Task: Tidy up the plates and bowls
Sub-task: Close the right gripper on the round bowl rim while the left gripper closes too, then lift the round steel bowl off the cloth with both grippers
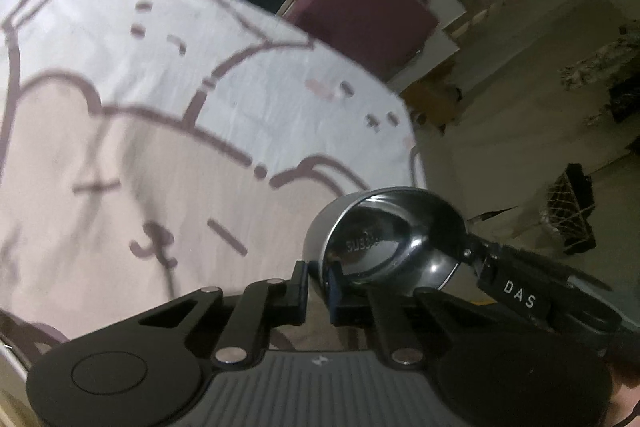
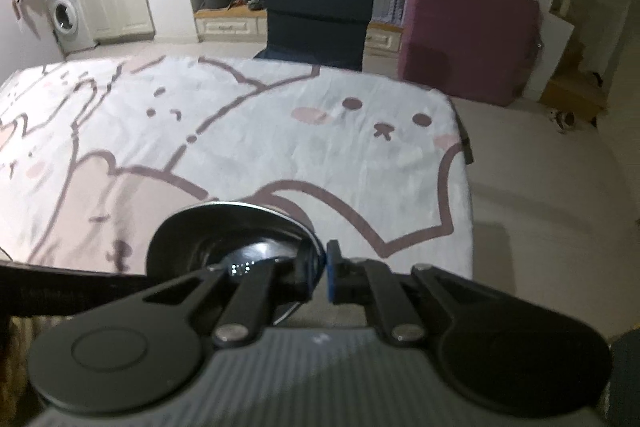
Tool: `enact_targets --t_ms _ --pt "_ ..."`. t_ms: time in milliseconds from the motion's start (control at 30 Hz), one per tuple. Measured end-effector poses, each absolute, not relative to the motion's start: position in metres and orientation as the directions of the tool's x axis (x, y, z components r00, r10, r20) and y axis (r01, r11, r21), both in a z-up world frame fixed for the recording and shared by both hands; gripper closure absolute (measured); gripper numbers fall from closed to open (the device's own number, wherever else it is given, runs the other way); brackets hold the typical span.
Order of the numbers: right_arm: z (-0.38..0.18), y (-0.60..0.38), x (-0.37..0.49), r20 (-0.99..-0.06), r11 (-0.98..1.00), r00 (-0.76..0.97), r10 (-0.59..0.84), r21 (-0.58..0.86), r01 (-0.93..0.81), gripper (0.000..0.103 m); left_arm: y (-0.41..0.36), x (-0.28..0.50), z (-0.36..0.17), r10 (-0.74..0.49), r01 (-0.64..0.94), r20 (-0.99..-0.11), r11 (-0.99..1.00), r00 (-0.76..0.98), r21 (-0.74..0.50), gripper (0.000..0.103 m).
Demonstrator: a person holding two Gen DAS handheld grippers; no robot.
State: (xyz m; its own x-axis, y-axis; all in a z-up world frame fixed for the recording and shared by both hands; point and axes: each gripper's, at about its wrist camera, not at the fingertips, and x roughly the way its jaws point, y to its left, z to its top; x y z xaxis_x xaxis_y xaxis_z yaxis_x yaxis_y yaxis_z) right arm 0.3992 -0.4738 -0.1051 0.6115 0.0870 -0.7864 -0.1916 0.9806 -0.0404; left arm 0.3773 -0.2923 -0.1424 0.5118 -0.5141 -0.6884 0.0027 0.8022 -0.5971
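One shiny steel bowl [image 1: 384,239] hangs tilted above the near right corner of the table, held between both grippers. My left gripper [image 1: 318,283] is shut on the bowl's near-left rim, with the thin wall pinched between its pads. My right gripper [image 1: 466,251], marked DAS, comes in from the right and clamps the opposite rim. In the right wrist view the same bowl [image 2: 224,235] sits left of centre, and my right gripper [image 2: 320,267] is shut on its right rim. No plates or other bowls are in view.
The table [image 2: 280,131] wears a white and pink cartoon-bunny cloth; its right edge drops to the floor. Behind it stand a dark blue chair [image 2: 320,7] and a purple chair [image 2: 468,31]. A washing machine [image 2: 66,15] is at the far left.
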Motion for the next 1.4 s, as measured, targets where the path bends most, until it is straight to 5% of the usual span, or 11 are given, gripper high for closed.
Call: enact_targets --t_ms 667,1400 --pt "-0.015 -0.351 0.314 -0.668 0.964 0.695 0.266 0.206 -0.170 0.093 -0.123 0.291 -0.036 -0.415 0.096 -0.607 0.868 0.678 -0.487 0.094" --pt "-0.048 -0.120 0.252 -0.692 0.856 0.512 0.508 0.343 -0.386 0.093 0.074 0.188 -0.039 -0.184 -0.073 -0.715 0.947 0.674 -0.313 0.094"
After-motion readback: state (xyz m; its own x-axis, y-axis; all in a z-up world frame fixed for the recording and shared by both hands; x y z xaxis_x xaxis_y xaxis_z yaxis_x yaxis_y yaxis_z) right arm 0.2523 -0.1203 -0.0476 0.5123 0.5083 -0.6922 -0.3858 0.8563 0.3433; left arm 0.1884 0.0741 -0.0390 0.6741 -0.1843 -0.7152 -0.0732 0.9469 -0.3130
